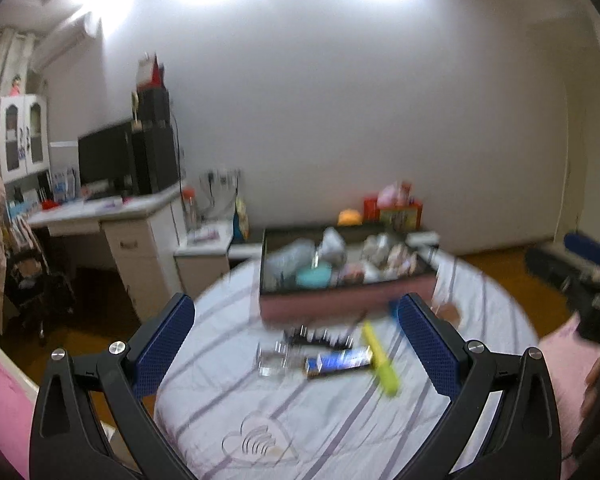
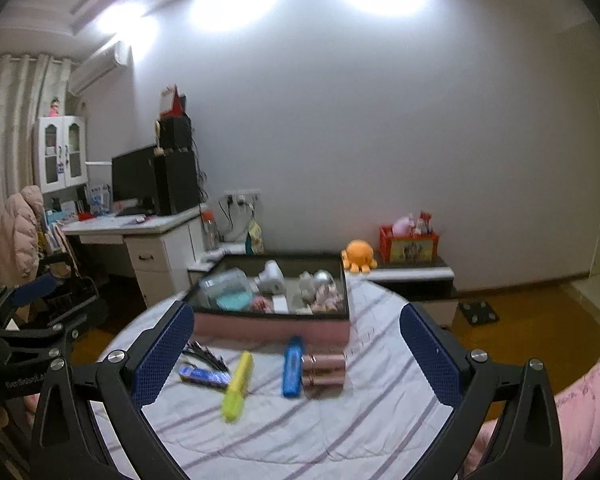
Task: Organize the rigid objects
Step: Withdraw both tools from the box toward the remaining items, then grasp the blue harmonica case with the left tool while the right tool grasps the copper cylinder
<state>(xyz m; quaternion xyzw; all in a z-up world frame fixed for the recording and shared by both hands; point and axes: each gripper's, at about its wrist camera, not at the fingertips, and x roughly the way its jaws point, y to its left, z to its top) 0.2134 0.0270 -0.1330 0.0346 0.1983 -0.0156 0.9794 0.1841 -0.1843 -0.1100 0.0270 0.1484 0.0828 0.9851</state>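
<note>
We hold the left gripper (image 1: 296, 344) with its two blue-padded fingers spread wide and nothing between them, hovering above the striped bedsheet (image 1: 300, 420); the right gripper (image 2: 298, 354) is likewise spread wide and empty above the same sheet. Just ahead of our right gripper lie a yellow-green pen-like stick (image 2: 238, 384), a blue case (image 2: 293, 366) beside it and a pair of rose-gold tubes (image 2: 324, 370) touching the case's right side. Left of the stick we see a flat blue packet (image 2: 204, 375) and a dark comb (image 2: 206, 354) behind it. The left view is blurred, but it shows what may be a small clear glass container (image 1: 274, 360) near the packet. Behind all these sits a pink box (image 2: 272, 326) with a dark rim, holding a clear bottle, a teal lid and other small items. Farther back we see an orange plush toy (image 2: 358, 256) on a low cabinet and a white desk (image 2: 140, 228) with a monitor.
</note>
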